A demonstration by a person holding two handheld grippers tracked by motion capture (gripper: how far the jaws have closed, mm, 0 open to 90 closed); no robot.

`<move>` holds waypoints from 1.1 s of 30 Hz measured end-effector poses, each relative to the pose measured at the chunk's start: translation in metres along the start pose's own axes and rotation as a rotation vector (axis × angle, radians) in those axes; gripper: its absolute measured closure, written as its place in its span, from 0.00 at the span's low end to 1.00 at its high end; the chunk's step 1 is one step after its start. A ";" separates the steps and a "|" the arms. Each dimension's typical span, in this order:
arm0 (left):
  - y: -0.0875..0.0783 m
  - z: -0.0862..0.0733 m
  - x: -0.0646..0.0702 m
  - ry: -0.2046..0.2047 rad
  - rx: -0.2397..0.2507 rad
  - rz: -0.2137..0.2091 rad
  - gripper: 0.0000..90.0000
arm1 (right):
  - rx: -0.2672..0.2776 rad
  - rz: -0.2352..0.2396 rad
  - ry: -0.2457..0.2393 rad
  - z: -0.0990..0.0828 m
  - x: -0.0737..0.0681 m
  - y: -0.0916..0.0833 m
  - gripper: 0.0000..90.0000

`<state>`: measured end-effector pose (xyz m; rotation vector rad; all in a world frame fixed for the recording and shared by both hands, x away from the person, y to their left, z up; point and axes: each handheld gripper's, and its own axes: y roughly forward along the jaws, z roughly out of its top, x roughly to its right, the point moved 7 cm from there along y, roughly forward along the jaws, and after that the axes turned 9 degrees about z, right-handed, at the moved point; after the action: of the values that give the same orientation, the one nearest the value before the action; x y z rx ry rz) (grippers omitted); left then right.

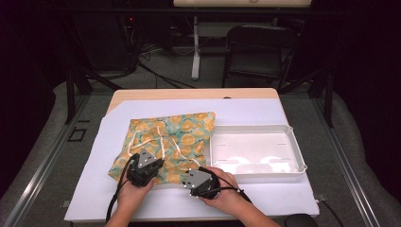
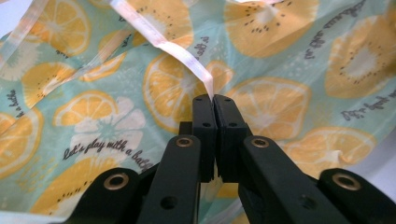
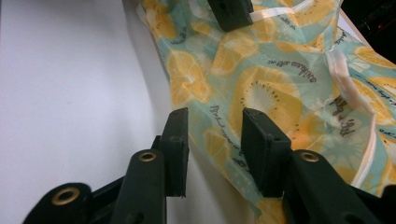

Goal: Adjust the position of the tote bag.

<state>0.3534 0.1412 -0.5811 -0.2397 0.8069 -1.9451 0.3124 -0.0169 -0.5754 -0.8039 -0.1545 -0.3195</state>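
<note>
Surface: a wooden-edged surface (image 1: 142, 94) covered by a white sheet (image 1: 94, 189), with the items lying on the sheet.
Cloth: a mint-green fabric piece printed with orange citrus slices (image 1: 182, 130) lies spread and rumpled on the left-centre of the sheet, its right edge just beside the tray.
Ribbon: a thin white ribbon tie (image 2: 159, 42) runs across the fabric; further ribbon lengths lie looped over the print in the high view.
Tray: a shallow white rectangular plastic tray (image 1: 298, 151) sits to the right of the fabric.
Left hand: it enters from the bottom edge, forearm angled up and slightly right, wrapped around the black tool body at the fabric's near edge.
Left tool (image 2: 214, 100): jaws pressed together, clenched on the white ribbon tie, whose end rises from between the tips.
Right hand: it enters from the bottom right, forearm angled up and left, holding its tool low at the near right corner of the fabric.
Right tool (image 3: 215, 126): jaws parted, released, straddling the fabric's edge where it meets the white sheet; nothing is gripped.
Spacing: the two tools sit near each other, side by side in the high view.
</note>
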 end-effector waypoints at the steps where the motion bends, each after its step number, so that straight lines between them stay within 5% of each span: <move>1: 0.000 -0.001 -0.001 -0.004 -0.001 0.003 0.97 | -0.008 -0.001 -0.009 -0.001 0.000 0.000 0.71; 8: -0.001 -0.001 -0.003 -0.003 -0.002 0.008 0.94 | -0.039 -0.010 -0.007 -0.005 0.004 -0.002 0.86; 13: -0.008 0.002 -0.004 -0.028 0.035 0.000 0.81 | -0.039 -0.002 0.008 -0.005 0.004 -0.006 1.00; 19: -0.029 0.007 -0.005 -0.039 0.103 -0.017 0.71 | -0.001 0.009 0.050 -0.002 0.007 -0.011 1.00; 22: -0.044 0.008 -0.002 -0.055 0.138 -0.032 0.70 | 0.069 0.023 0.087 0.008 0.009 -0.022 0.89; 26: -0.052 0.009 0.006 -0.048 0.155 -0.061 0.68 | 0.154 -0.004 0.093 0.024 0.016 -0.039 0.79; 33: -0.049 0.003 0.024 -0.002 0.127 -0.081 0.58 | 0.155 0.003 0.119 0.024 0.024 -0.039 0.73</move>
<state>0.3075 0.1345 -0.5524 -0.2011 0.6781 -2.0634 0.3218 -0.0300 -0.5259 -0.6303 -0.0653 -0.3469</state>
